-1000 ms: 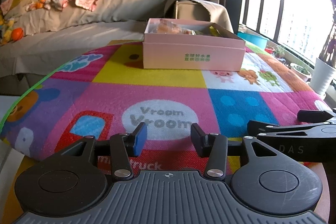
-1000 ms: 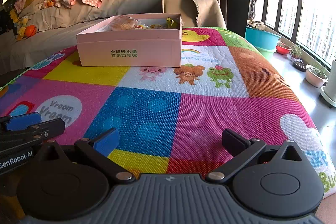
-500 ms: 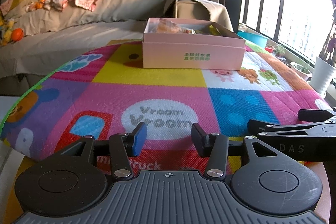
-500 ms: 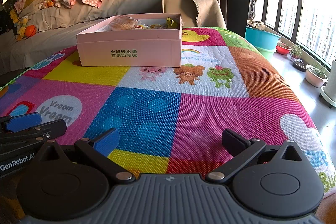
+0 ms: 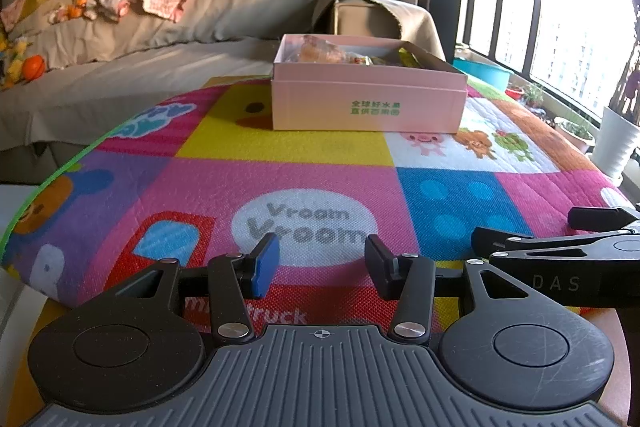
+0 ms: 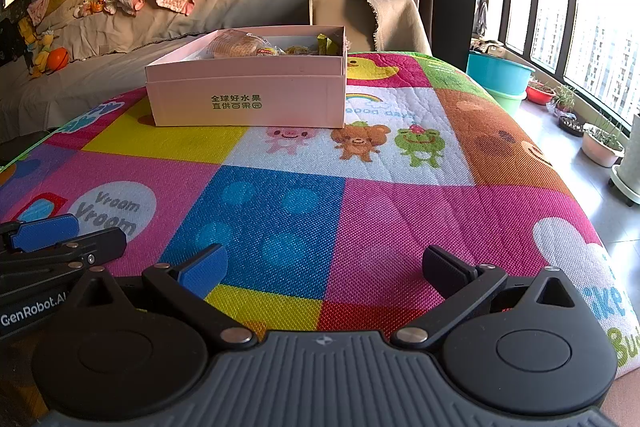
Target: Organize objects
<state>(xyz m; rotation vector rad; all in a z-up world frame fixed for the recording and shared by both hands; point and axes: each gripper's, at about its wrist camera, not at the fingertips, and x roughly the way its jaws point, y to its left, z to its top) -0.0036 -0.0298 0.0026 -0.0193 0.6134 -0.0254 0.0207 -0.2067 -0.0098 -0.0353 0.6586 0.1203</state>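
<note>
A pink cardboard box [image 5: 368, 99] with green lettering stands at the far side of a colourful play mat [image 5: 280, 163]. It holds several packaged snacks, among them a wrapped bun [image 6: 236, 45]. The box also shows in the right wrist view [image 6: 246, 95]. My left gripper [image 5: 318, 265] is open and empty, low over the mat's near edge by the "Vroom Vroom" patch. My right gripper [image 6: 322, 267] is open wider and empty, over the blue and pink squares. Each gripper shows at the other view's edge.
A grey sofa [image 5: 160, 39] with clothes and toys runs behind the mat. A draped armchair [image 6: 360, 11] stands behind the box. Teal basins [image 6: 500, 75] and plant pots [image 6: 600, 143] line the window at the right.
</note>
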